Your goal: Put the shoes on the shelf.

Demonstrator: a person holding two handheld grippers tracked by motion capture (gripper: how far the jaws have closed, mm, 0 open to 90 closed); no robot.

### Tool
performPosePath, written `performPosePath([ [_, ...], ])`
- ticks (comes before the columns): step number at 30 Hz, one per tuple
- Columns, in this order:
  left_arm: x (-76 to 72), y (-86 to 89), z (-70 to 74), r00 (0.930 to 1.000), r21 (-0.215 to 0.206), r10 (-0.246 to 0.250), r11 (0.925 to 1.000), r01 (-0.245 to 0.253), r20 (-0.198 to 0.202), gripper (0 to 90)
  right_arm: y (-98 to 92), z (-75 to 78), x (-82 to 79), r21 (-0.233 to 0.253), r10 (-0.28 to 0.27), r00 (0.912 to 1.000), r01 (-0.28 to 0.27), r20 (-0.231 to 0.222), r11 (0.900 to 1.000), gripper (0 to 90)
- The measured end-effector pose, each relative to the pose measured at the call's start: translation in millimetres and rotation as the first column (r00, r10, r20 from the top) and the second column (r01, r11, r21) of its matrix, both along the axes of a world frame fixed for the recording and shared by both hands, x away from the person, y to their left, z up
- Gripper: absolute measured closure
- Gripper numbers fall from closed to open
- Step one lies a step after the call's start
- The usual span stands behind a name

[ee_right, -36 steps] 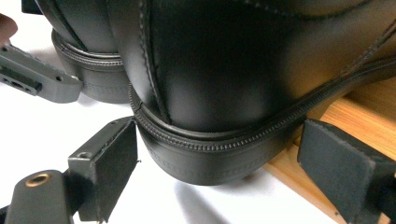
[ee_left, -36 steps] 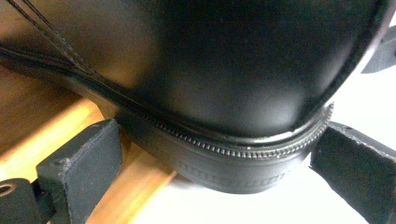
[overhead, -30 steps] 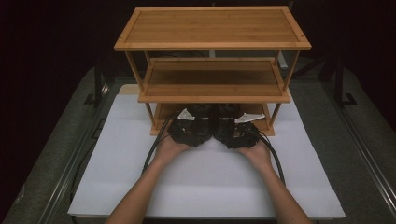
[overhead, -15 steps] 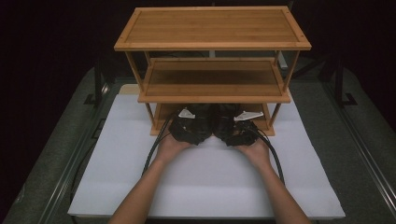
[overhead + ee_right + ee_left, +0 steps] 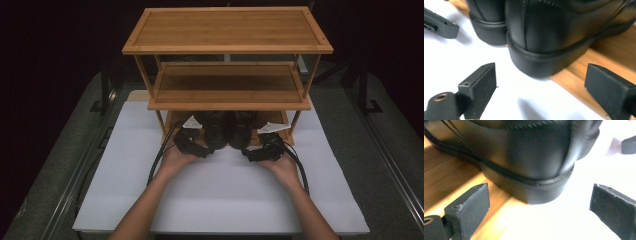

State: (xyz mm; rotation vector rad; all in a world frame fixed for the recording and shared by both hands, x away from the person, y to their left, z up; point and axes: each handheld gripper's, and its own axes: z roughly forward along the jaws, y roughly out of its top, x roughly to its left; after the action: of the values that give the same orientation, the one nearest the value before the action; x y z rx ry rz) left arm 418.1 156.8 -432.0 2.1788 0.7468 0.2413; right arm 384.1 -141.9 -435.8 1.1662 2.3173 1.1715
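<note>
Shoes (image 5: pixel 230 129) under low bamboo shelf (image 5: pixel 227 95)

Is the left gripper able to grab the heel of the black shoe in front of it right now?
Probably yes. The left gripper is open, its jaws spread wider than the heel of the left shoe, and nothing lies between them. The heel juts off the bottom shelf toward it.
</note>
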Motion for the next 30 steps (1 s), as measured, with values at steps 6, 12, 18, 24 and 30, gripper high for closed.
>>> performPosePath([
  [6, -20.2, 12.1, 7.0, 0.9995, -0.013, -0.012, 0.9998, 0.013, 0.030, 0.3, -17.5, -0.5, -19.4, 0.006, -0.020, 0.9996, 0.020, 0.019, 1.000, 2.4],
  [12, -44.4, 30.0, 10.3, 0.9991, -0.012, -0.017, 0.9998, 0.018, 0.040, 0.1, -40.7, 0.7, -40.4, -0.002, -0.061, 0.9981, 0.061, 0.009, 0.998, 2.4],
  [18, -66.7, 53.2, 12.3, 0.9986, 0.023, 0.011, 0.9997, -0.012, 0.051, 0.1, -63.2, 0.8, -68.2, -0.010, -0.080, 0.9964, 0.081, 0.026, 0.997, 2.4],
  [24, -91.8, 77.8, 7.7, 0.9979, 0.060, 0.039, 0.9973, -0.042, 0.052, 0.1, -82.5, -2.2, -92.9, -0.025, -0.095, 0.9948, 0.096, 0.035, 0.995, 2.4],
  [30, -118.6, 104.1, 3.7, 0.9959, 0.076, 0.069, 0.9944, -0.074, 0.059, 0.1, -100.4, -8.9, -110.9, -0.049, -0.108, 0.9940, 0.109, 0.017, 0.993, 2.4],
])
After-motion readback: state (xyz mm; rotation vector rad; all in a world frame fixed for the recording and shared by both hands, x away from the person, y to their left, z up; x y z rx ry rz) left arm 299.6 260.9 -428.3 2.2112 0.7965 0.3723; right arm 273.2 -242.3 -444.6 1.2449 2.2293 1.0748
